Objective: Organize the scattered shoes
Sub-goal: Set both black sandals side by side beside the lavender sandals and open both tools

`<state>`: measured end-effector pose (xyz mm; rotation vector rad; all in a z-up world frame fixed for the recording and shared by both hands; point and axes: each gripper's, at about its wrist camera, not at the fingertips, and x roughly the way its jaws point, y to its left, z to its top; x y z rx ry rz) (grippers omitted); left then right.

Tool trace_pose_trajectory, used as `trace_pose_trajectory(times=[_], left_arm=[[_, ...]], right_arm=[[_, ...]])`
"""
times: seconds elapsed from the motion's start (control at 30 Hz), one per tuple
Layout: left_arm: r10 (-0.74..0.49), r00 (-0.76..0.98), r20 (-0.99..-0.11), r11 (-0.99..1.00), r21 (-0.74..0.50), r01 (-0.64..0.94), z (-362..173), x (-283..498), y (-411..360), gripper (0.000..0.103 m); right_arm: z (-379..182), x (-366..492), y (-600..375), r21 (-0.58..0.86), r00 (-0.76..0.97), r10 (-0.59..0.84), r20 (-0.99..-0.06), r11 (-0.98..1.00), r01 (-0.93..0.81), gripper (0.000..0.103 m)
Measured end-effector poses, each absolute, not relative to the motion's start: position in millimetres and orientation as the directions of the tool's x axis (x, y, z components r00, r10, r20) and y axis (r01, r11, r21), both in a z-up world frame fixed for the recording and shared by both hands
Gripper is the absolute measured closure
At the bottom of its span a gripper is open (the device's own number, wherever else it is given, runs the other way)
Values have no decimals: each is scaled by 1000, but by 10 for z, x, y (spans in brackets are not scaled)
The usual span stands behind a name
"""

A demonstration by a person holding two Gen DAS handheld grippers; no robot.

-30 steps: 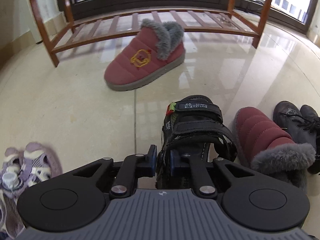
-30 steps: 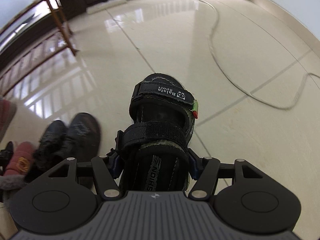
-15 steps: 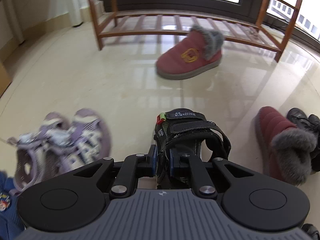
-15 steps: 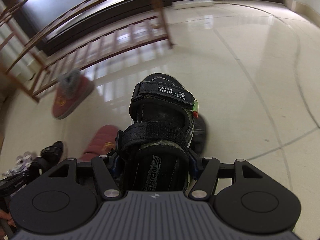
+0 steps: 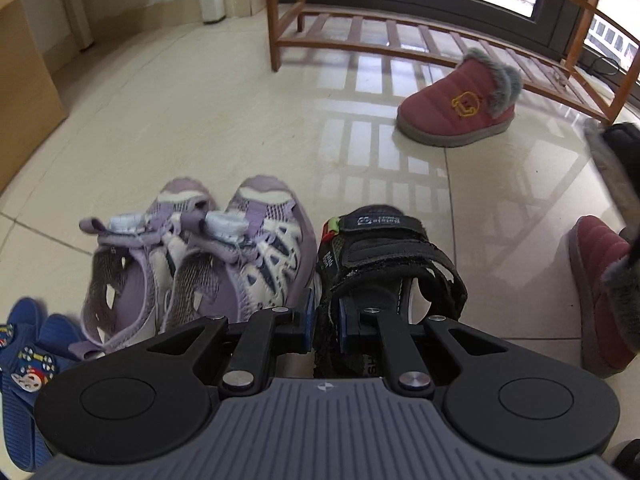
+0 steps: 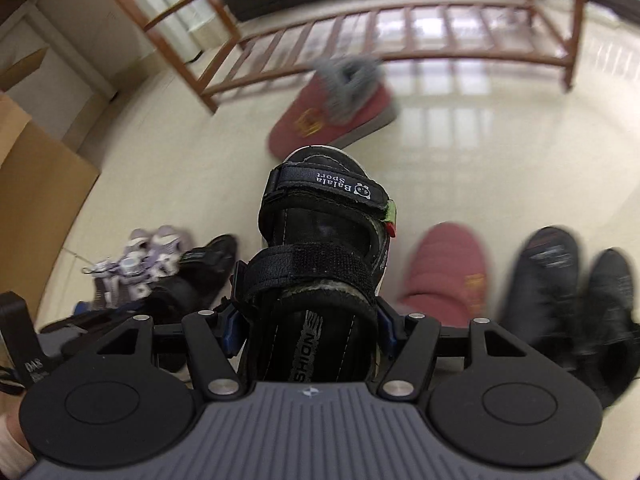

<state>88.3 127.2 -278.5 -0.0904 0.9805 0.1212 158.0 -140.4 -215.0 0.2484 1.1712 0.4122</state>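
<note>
Your left gripper [image 5: 323, 318] pinches the side wall of a black strap sandal [image 5: 384, 256], its jaws pressed nearly together on that thin edge. The sandal sits just right of the pair of purple mesh sandals [image 5: 200, 256], touching or almost touching the nearer one — you cannot tell which. Blue slippers [image 5: 28, 360] lie at the near left.

Your right gripper [image 6: 310, 326] holds the second black sandal [image 6: 320, 220] across its heel end, jaws spread wide with the pads against both sides. The toe points toward the far wooden shoe rack [image 6: 400, 36].

On the tile floor [image 5: 200, 120], one red fur-lined boot [image 5: 460, 108] stands just in front of the rack — apart from its mate, the other red boot [image 6: 444, 276], which lies to the near right, beside a pair of black lace-up shoes [image 6: 560, 280].
</note>
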Motion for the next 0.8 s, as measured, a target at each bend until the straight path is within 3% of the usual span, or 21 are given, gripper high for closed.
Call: trace_pose_trajectory(times=[0.13, 0.57, 0.7, 0.8], left_arm=[[39, 556, -831, 992, -35, -122, -2834, 855, 1321, 88], [-23, 561, -827, 984, -117, -133, -2830, 806, 1433, 84], [-33, 578, -816, 983, -131, -129, -2762, 752, 1411, 69], [-32, 596, -803, 981, -139, -135, -2667, 696, 1379, 64]], right_arm=[[-2426, 1590, -1073, 404, 278, 425, -861, 905, -133, 35], [-2947, 1459, -376, 223, 240, 250, -938, 966, -134, 33], [-2995, 1436, -266, 183, 250, 220, -943, 969, -165, 30], [-3028, 1418, -191, 170, 250, 218, -943, 965, -197, 28]])
